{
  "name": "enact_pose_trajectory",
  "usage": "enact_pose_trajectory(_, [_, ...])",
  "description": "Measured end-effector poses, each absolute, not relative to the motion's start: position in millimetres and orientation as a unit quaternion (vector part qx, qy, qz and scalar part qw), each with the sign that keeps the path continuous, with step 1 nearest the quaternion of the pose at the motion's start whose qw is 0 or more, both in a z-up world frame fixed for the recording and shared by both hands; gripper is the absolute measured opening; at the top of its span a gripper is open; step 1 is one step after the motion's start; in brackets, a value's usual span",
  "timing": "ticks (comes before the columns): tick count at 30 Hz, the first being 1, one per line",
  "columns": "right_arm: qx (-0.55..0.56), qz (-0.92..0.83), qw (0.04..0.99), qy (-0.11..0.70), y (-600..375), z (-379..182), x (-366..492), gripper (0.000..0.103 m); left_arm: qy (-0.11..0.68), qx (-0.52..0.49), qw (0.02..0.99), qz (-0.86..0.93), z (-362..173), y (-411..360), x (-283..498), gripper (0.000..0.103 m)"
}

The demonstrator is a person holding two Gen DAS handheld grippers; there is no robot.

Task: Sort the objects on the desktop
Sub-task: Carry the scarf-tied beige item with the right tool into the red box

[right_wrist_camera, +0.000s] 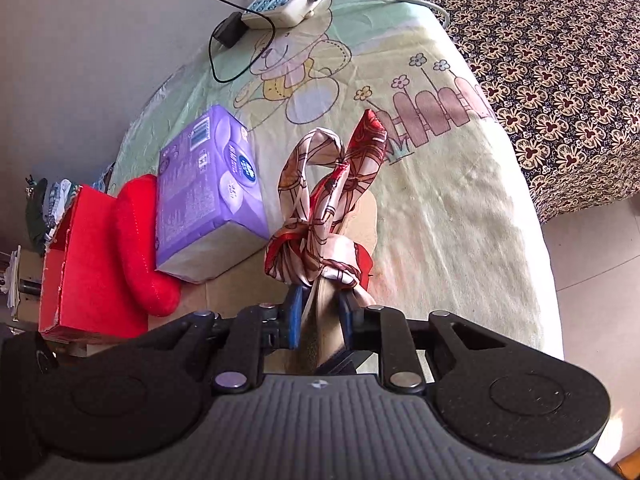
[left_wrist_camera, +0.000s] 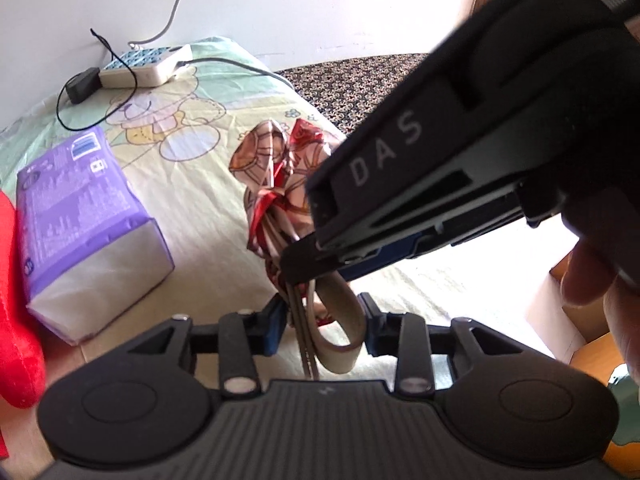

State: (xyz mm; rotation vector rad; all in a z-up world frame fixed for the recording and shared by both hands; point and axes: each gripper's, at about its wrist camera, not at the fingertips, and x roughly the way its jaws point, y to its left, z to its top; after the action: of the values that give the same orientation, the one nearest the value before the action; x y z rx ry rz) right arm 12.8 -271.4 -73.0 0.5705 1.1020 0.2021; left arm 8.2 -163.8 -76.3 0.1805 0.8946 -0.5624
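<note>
A headband with a red and cream scarf bow (left_wrist_camera: 276,168) (right_wrist_camera: 324,208) is held up over the cartoon bedsheet (left_wrist_camera: 200,208) (right_wrist_camera: 440,184). My right gripper (right_wrist_camera: 320,316) is shut on the beige band (right_wrist_camera: 324,320) just below the bow. In the left wrist view the right gripper (left_wrist_camera: 312,256) comes in from the upper right and pinches the band. My left gripper (left_wrist_camera: 324,328) has its jaws apart around the beige band loop (left_wrist_camera: 344,336), not pressing it.
A purple tissue pack (left_wrist_camera: 88,224) (right_wrist_camera: 212,192) lies left of the headband. A red cushion (right_wrist_camera: 140,248) and a red box (right_wrist_camera: 80,268) lie further left. A white power strip (left_wrist_camera: 148,64) (right_wrist_camera: 284,4) with cables lies at the far end. A patterned blanket (right_wrist_camera: 560,72) is at right.
</note>
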Motion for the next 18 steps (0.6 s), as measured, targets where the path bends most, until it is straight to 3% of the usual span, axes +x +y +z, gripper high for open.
enact_pose_trajectory(9, [0.256,0.124,0.856,0.432,-250,0,-5,0.021,0.333,0.092,0.903,-0.255,-5,-136,-5,0.035])
enact_pose_trajectory(18, [0.236,0.189,0.878,0.372,-160,48,0,0.021,0.276,0.076,0.937,-0.2,38,-38,-9,0.035])
